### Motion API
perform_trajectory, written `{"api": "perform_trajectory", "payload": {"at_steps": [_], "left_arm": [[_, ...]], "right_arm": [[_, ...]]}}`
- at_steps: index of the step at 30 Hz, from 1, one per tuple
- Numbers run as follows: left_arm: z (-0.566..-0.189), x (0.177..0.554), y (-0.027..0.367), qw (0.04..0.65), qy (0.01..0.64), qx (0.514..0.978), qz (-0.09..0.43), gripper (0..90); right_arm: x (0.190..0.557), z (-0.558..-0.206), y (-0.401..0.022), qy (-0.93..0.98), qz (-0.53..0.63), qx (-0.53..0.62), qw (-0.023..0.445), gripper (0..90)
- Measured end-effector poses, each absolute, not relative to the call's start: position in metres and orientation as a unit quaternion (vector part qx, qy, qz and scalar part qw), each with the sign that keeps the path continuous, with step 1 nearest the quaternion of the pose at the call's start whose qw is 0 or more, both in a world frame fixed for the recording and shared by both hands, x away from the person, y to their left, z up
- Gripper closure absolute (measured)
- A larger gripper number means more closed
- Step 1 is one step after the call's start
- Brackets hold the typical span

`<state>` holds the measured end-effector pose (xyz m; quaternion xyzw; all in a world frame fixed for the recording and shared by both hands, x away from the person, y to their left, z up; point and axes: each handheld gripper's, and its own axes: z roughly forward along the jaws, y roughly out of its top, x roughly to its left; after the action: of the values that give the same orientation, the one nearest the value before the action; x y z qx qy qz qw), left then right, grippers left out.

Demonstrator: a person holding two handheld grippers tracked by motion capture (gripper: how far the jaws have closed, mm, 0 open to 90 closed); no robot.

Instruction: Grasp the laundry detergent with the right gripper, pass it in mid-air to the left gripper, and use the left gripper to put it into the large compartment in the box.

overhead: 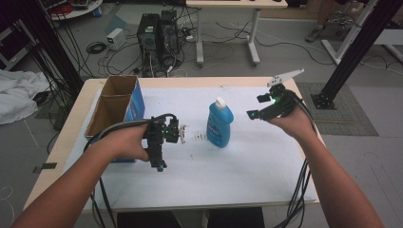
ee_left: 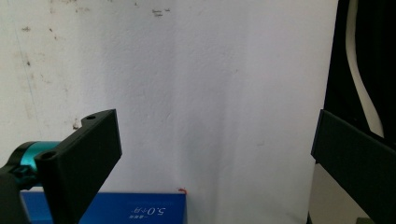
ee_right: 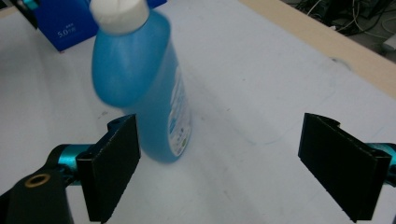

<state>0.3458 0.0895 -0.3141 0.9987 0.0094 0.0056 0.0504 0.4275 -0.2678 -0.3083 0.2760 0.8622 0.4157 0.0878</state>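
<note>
The wooden table (overhead: 73, 124) carries a white sheet (overhead: 247, 161) over most of its top, marked with small dark smudges. Beyond the table's far edge the grey floor (overhead: 294, 57) is strewn with loose cables, where two black computer towers (overhead: 158, 35) stand side by side. To the right of the towers stands a pale desk (overhead: 237, 4) on white legs. Left of the table lies a heap of white cloth (overhead: 19, 95). A black post (overhead: 351, 52) slants down right of the table. The light is dim.
</note>
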Motion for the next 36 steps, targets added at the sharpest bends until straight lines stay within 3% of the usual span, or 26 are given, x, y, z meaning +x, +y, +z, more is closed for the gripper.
{"api": "perform_trajectory", "payload": {"at_steps": [10,36], "left_arm": [[-0.312,0.345,0.093,0.051,0.010,0.999,0.009,1.7],[-0.314,0.345,0.097,0.051,0.015,0.999,0.009,1.7]], "right_arm": [[0.394,-0.362,-0.229,0.862,0.432,0.256,0.071,12.2],[0.399,-0.391,-0.185,0.862,0.430,0.249,0.101,12.2]]}}
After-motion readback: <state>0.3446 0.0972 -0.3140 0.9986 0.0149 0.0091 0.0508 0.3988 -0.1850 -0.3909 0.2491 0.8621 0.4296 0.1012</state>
